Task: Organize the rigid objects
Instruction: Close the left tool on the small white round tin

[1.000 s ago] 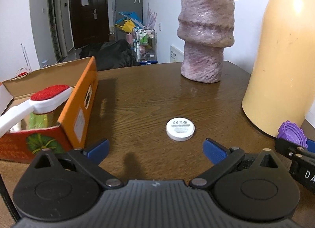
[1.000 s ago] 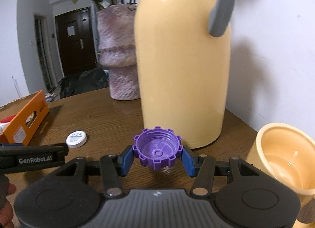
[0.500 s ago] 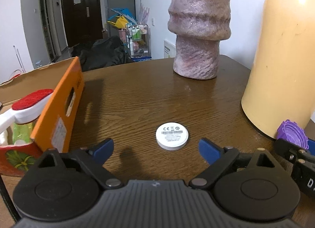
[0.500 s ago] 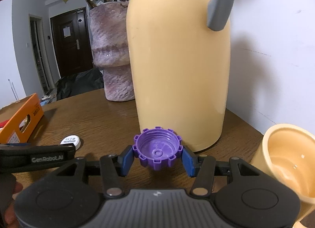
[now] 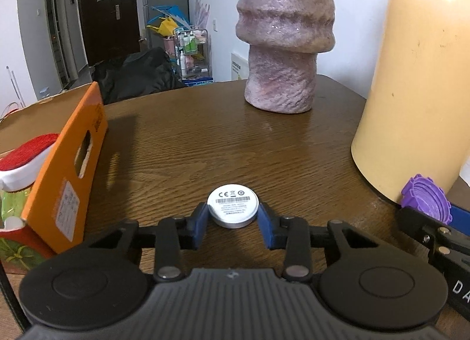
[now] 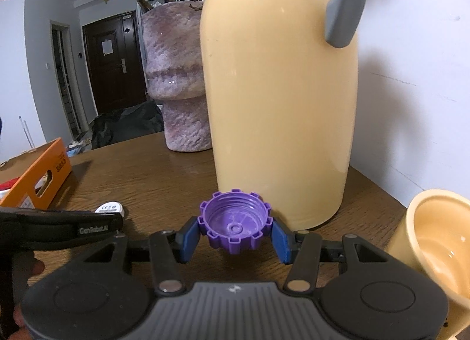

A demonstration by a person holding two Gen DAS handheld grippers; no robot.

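While my left gripper (image 5: 233, 216) pinches the white disc (image 5: 233, 205) on the table (image 5: 205, 140), my right gripper (image 6: 234, 235) clamps the purple cap (image 6: 234, 222).

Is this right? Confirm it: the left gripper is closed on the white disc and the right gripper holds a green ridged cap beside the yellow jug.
One detail is wrong: the cap in the right gripper is purple, not green, as the right wrist view shows. The rest stands: the left gripper is closed on the white disc, and the cap sits beside the yellow jug.
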